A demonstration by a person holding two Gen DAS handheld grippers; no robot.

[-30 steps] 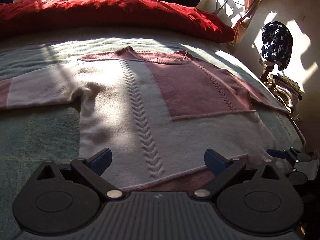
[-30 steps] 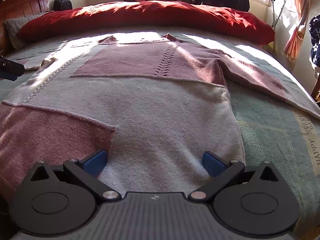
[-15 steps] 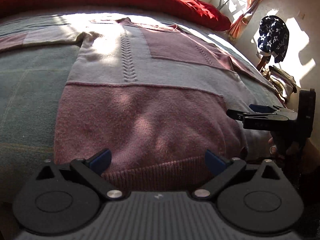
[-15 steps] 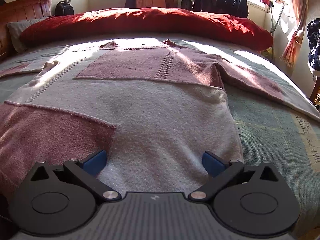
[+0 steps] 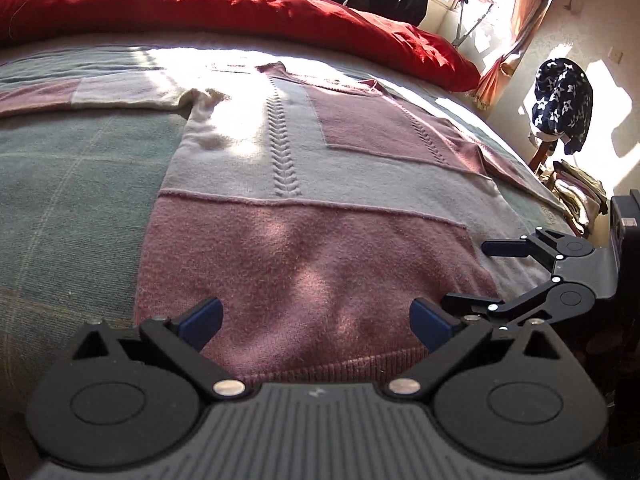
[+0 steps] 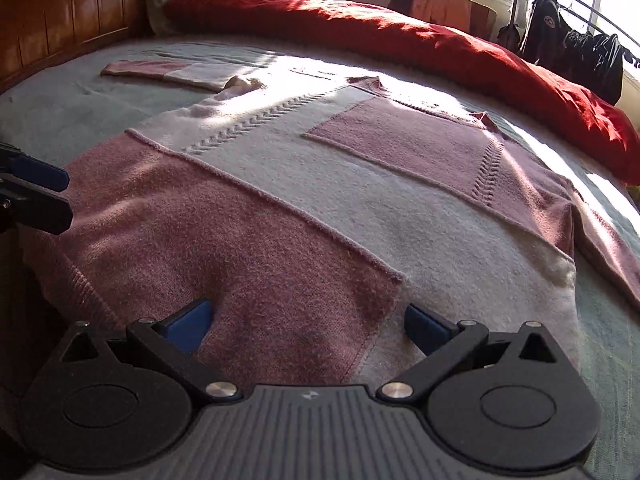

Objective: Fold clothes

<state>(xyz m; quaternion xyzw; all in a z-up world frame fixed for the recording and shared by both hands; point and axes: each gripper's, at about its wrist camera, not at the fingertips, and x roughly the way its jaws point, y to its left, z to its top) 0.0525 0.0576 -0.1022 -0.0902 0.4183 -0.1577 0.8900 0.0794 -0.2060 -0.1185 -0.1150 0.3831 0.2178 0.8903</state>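
Observation:
A pink and cream patchwork sweater (image 5: 304, 200) lies flat on the bed, its sleeves spread out to both sides and its ribbed hem nearest me. My left gripper (image 5: 316, 320) hovers open just over the pink hem panel, nothing between its blue pads. In the right wrist view the same sweater (image 6: 320, 200) fills the bed, and my right gripper (image 6: 306, 322) is open over the seam where pink meets cream at the hem. That right gripper (image 5: 476, 276) also shows at the right of the left wrist view, open sideways at the sweater's lower corner.
A red duvet (image 5: 240, 8) runs along the far side of the green blanket (image 5: 76, 176). A chair with a star-patterned garment (image 5: 564, 100) stands to the right, near folded cloth. Dark clothes hang on a rack (image 6: 568, 40) by the window. A wooden headboard (image 6: 60, 12) is at left.
The left gripper drew back from mid-sweater to the hem. The right gripper swung left, so its view now crosses the sweater diagonally, and it came closer to the left gripper. Both stayed open.

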